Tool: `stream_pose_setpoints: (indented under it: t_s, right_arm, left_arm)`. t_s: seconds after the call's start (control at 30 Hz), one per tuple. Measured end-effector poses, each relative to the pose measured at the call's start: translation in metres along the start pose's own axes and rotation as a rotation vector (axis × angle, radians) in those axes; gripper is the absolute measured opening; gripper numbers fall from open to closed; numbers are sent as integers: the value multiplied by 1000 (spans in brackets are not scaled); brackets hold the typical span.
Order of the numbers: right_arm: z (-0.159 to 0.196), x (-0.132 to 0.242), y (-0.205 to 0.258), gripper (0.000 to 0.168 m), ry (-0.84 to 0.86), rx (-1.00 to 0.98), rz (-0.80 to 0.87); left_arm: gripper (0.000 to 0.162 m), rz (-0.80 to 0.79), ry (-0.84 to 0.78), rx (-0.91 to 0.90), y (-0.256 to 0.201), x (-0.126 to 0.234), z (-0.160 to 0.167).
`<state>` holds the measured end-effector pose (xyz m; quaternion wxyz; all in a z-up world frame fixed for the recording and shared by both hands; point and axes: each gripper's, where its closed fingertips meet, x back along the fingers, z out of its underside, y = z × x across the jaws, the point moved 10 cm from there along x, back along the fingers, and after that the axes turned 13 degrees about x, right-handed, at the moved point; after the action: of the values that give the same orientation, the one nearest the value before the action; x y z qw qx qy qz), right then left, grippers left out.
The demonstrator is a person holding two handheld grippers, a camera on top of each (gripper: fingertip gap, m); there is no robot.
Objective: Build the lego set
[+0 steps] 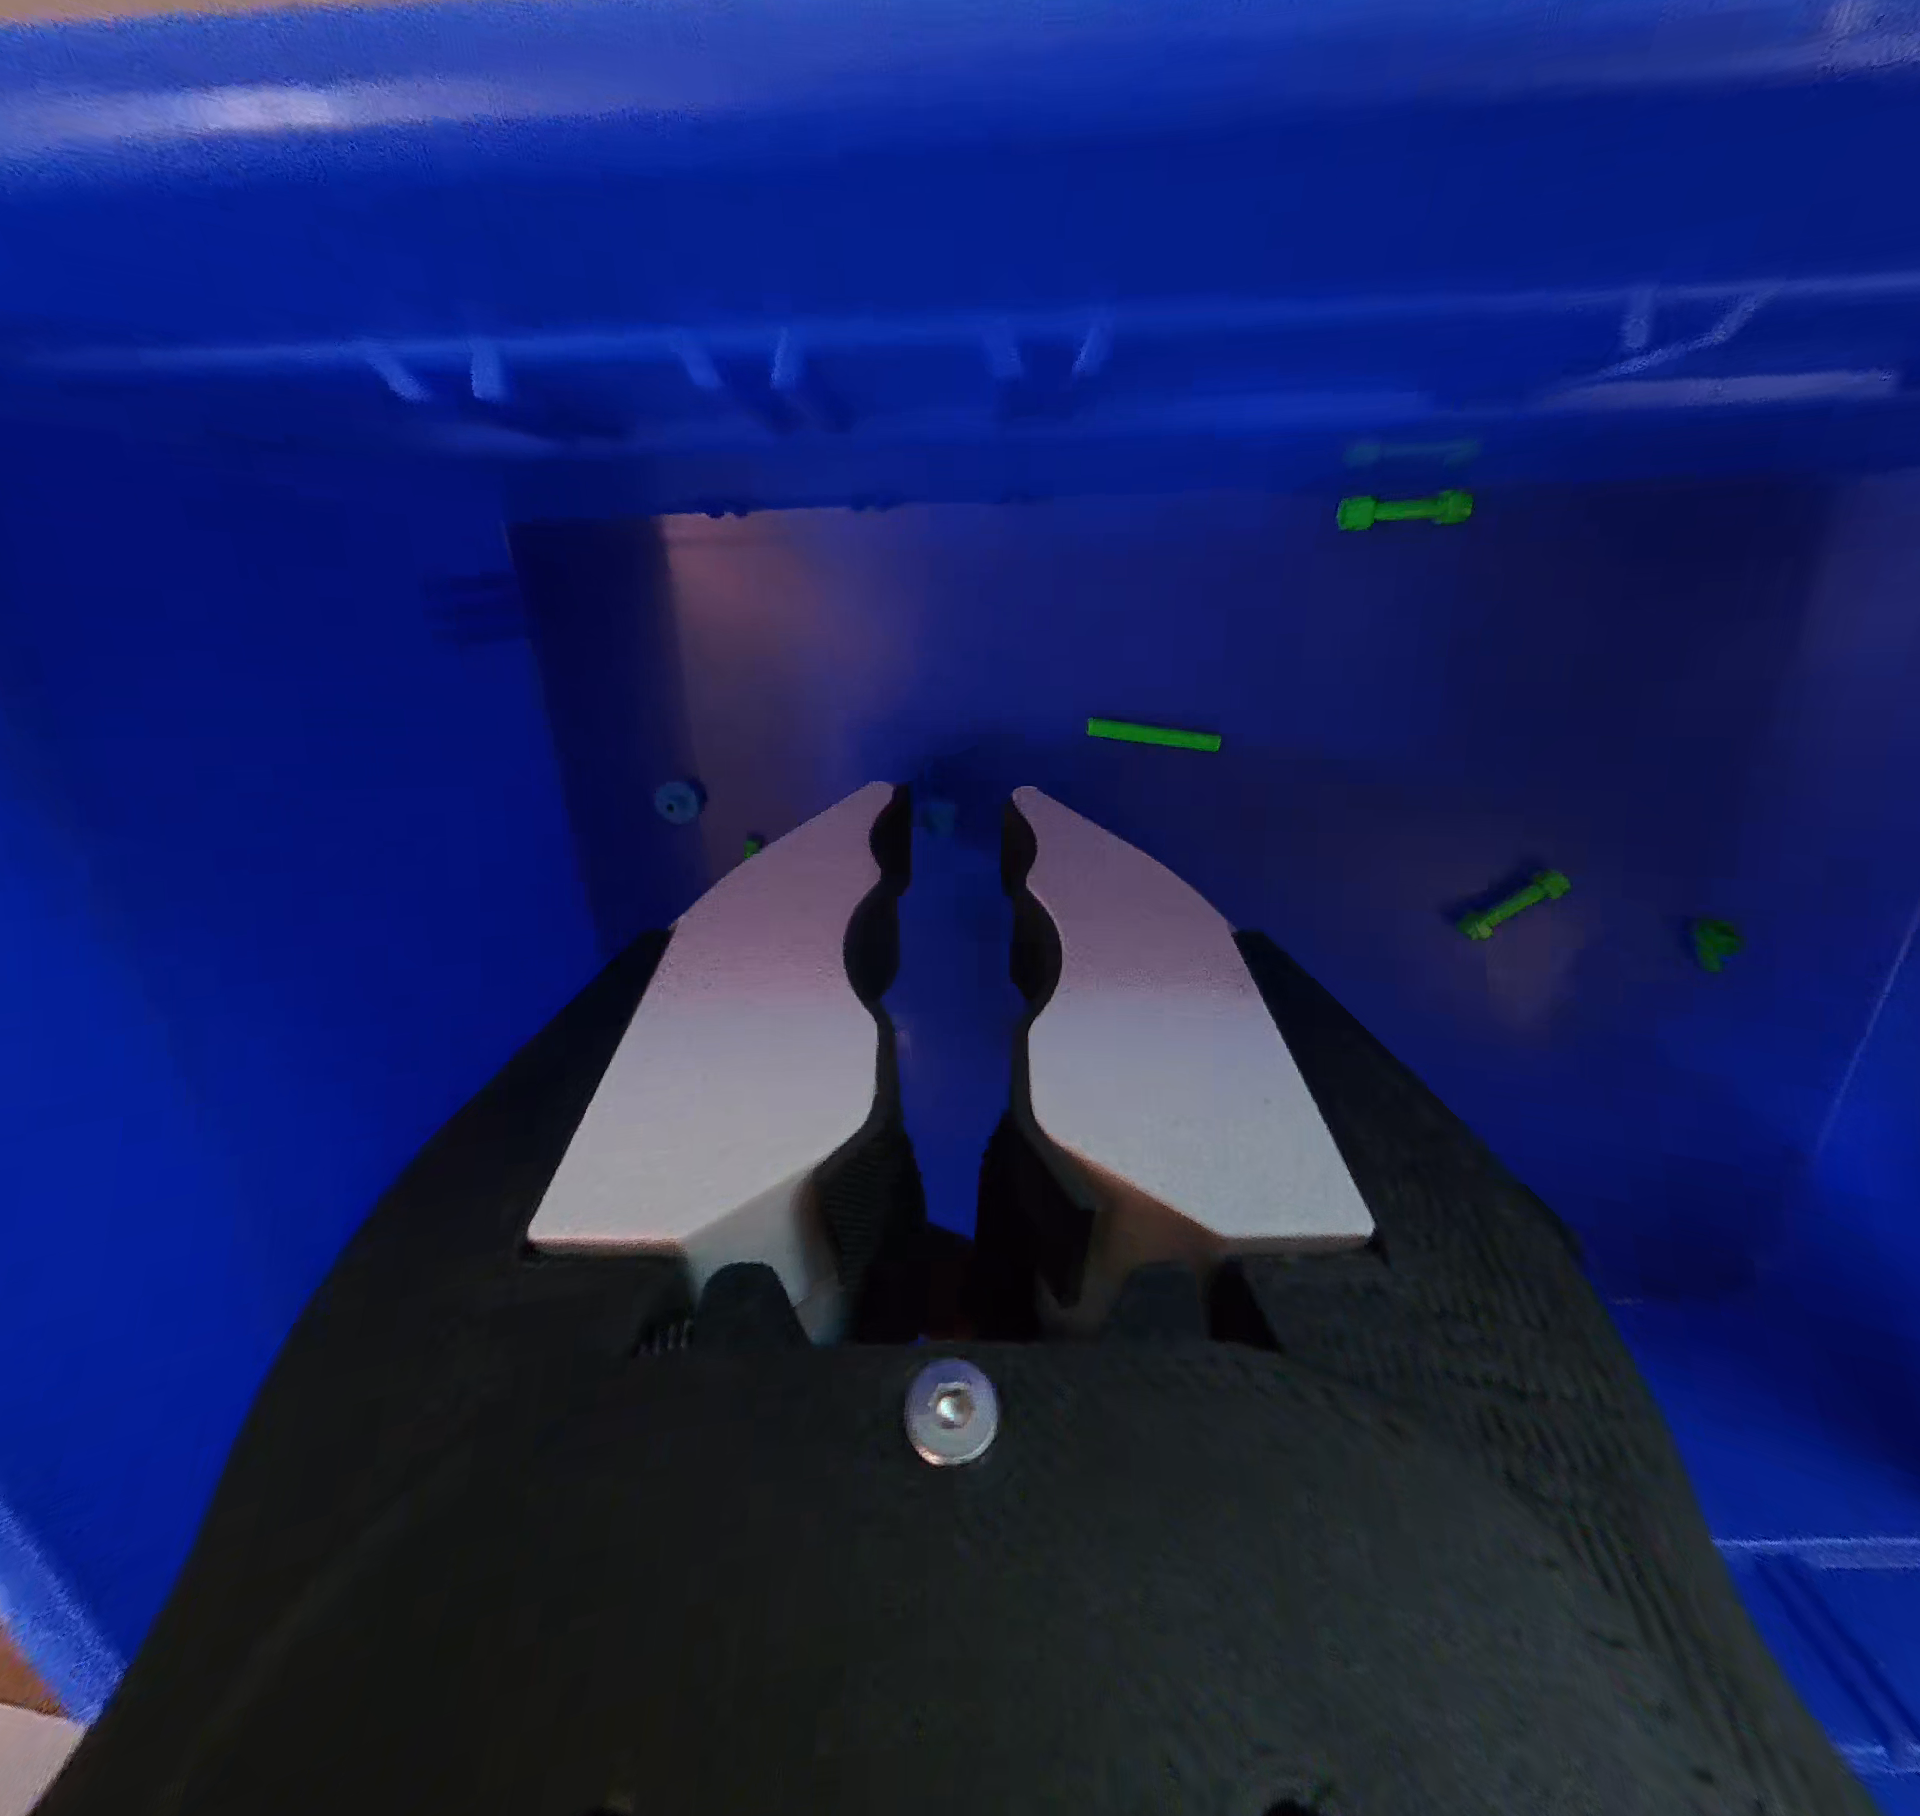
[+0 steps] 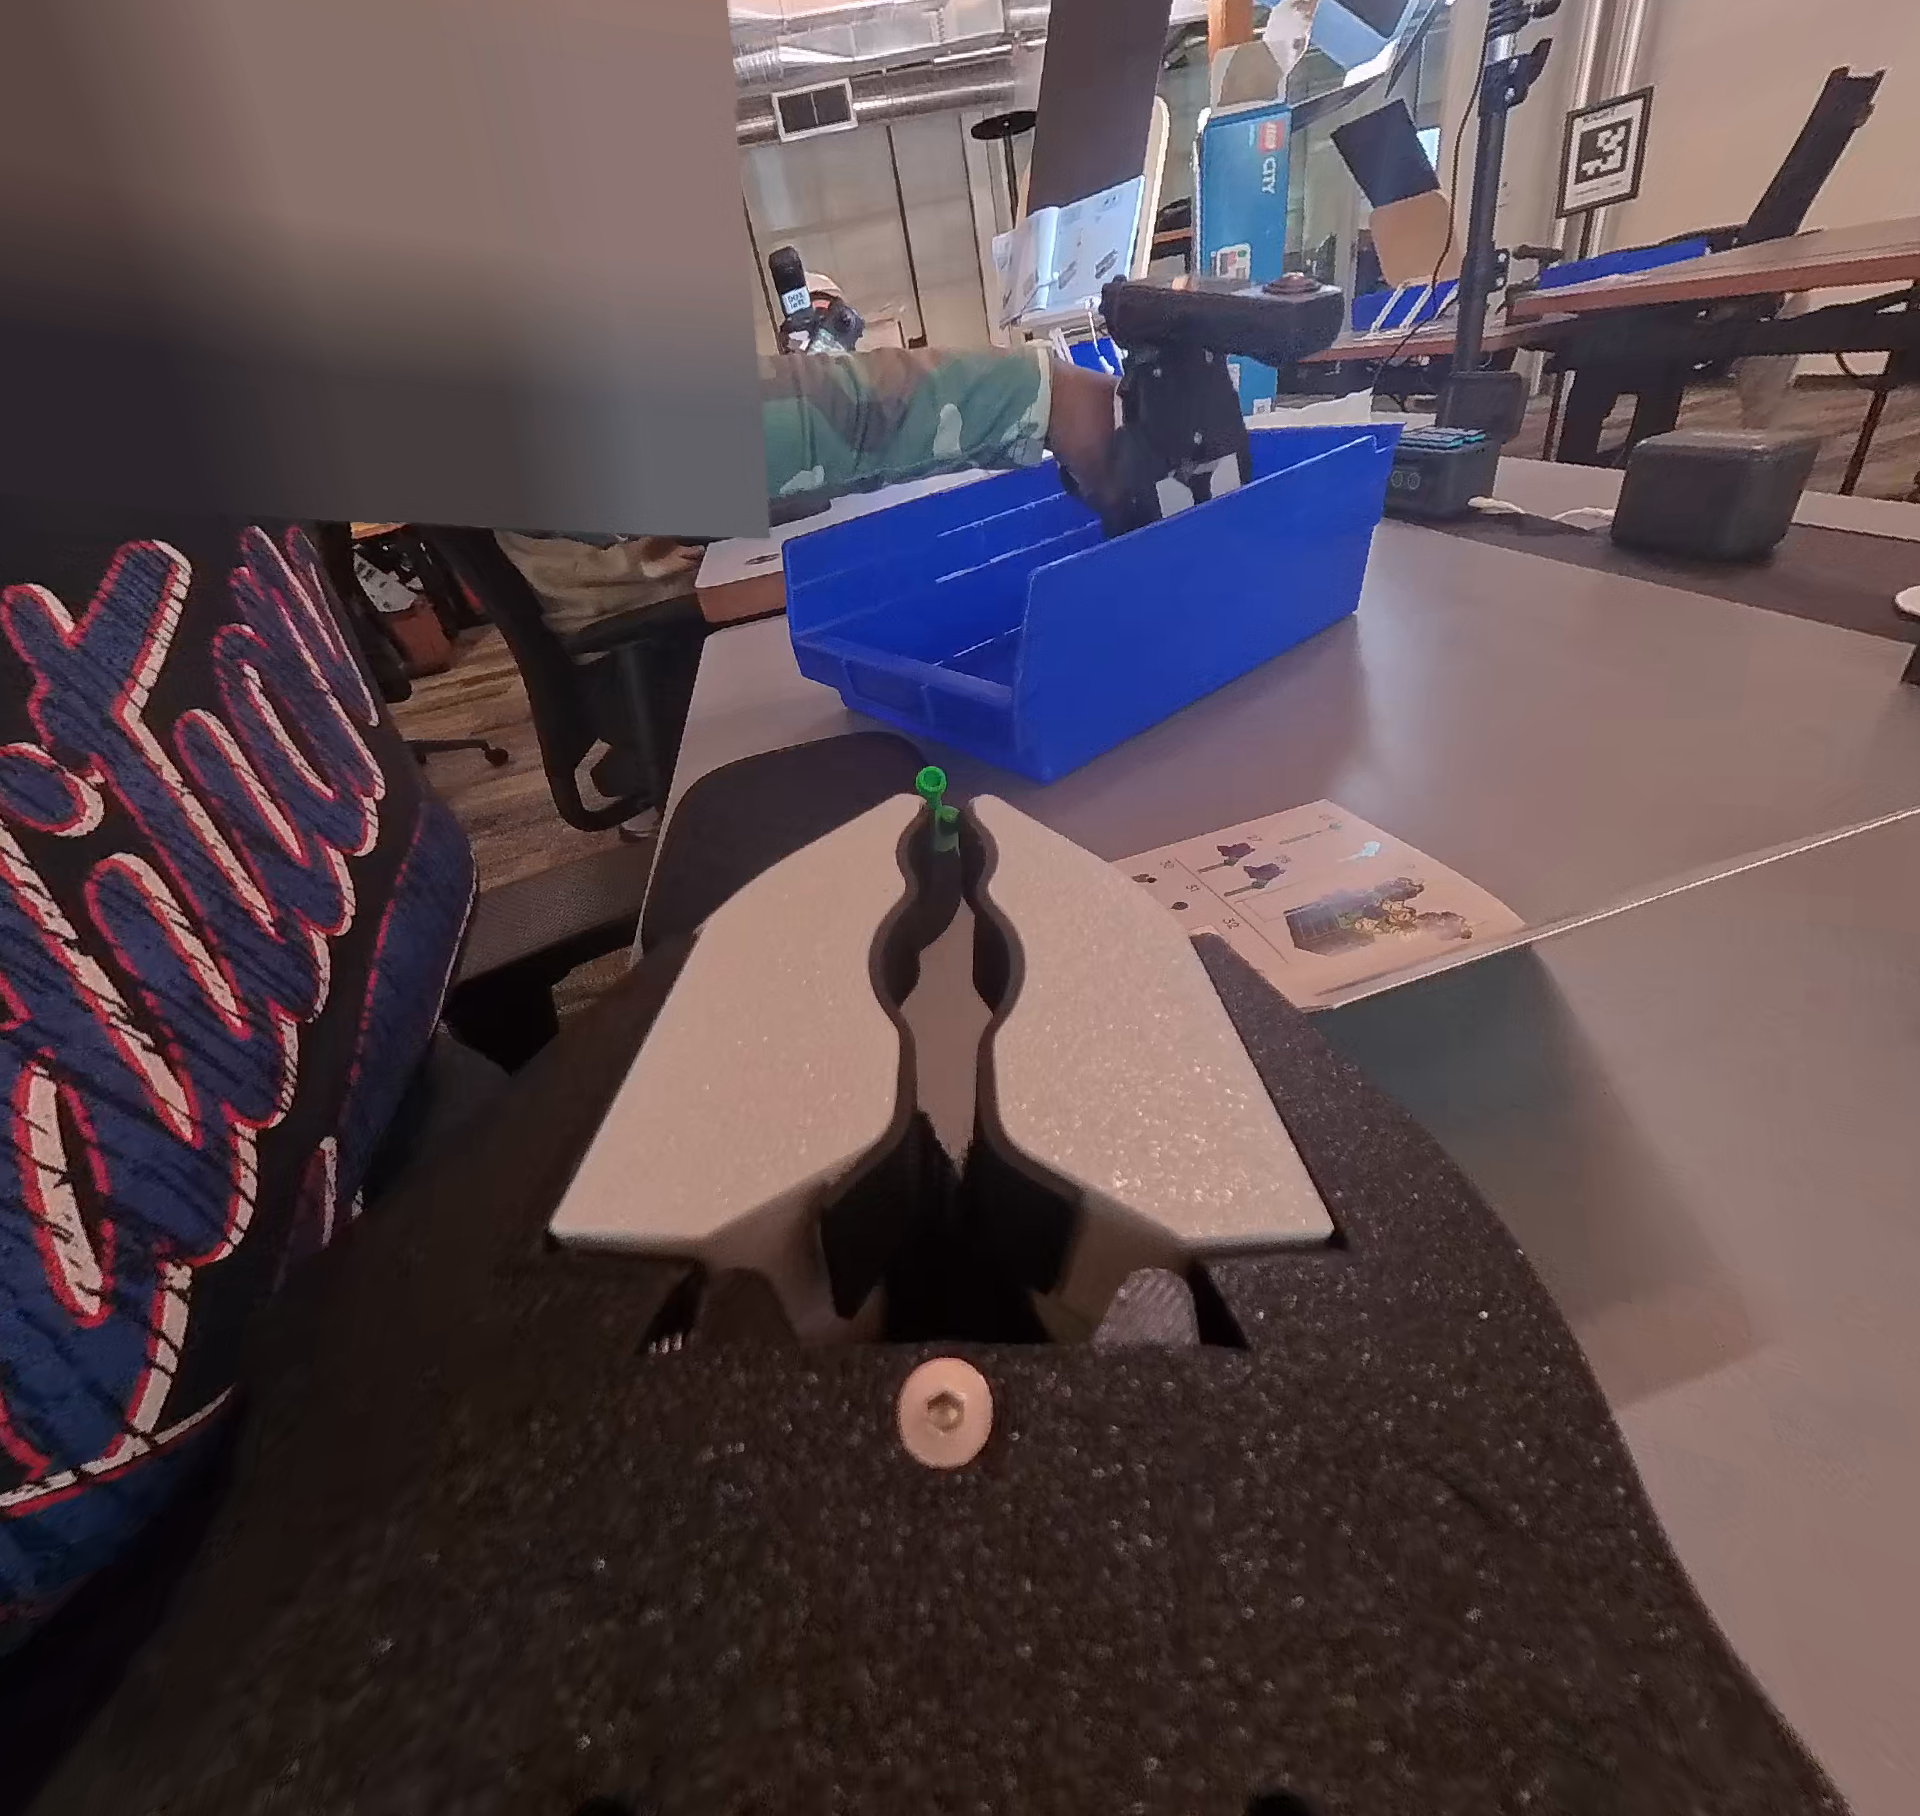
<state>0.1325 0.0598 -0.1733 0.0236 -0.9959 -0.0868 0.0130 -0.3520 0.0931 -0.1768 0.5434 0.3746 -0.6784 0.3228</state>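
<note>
my right gripper (image 2: 951, 816) was nipped shut on a tiny, light, stiff bright-green plastic lego stem (image 2: 938, 810), slippery, best held mid-shaft. my left gripper (image 1: 954, 800) hung slightly open, empty as far as i could tell, inside the blue plastic bin (image 1: 935, 156) among loose green pins (image 1: 1403, 510).

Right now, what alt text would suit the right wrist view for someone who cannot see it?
The right gripper pinches a small green lego piece at its fingertips above a grey table. Farther off, the left gripper reaches into a blue bin, beside an instruction sheet.
</note>
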Motion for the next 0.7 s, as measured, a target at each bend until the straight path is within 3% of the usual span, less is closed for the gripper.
stream_pose_setpoints:
  t_s: [0.13,0.23,0.33,0.47,0.53,0.6,0.7]
  right_arm:
    - [0,0,1,4,-2,10,-1]
    - [0,0,1,4,0,10,-3]
    - [0,1,1,4,-6,7,-2]
    - [1,0,0,4,5,-4,-2]
    - [1,-1,0,4,12,-5,-6]
    - [1,-2,0,4,19,1,-9]
    - [1,-2,2,4,25,14,-6]
  left_arm:
    - [6,34,8,34,1,-7,1]
    - [6,2,9,35,-2,1,3]
    - [6,-16,-154,46,-19,33,0]
    - [4,-7,-538,-74,-105,101,-9]
    - [4,36,-662,-172,-164,117,-14]
    - [4,92,-672,-228,-215,110,-21]
    - [5,209,-602,-237,-270,69,-34]
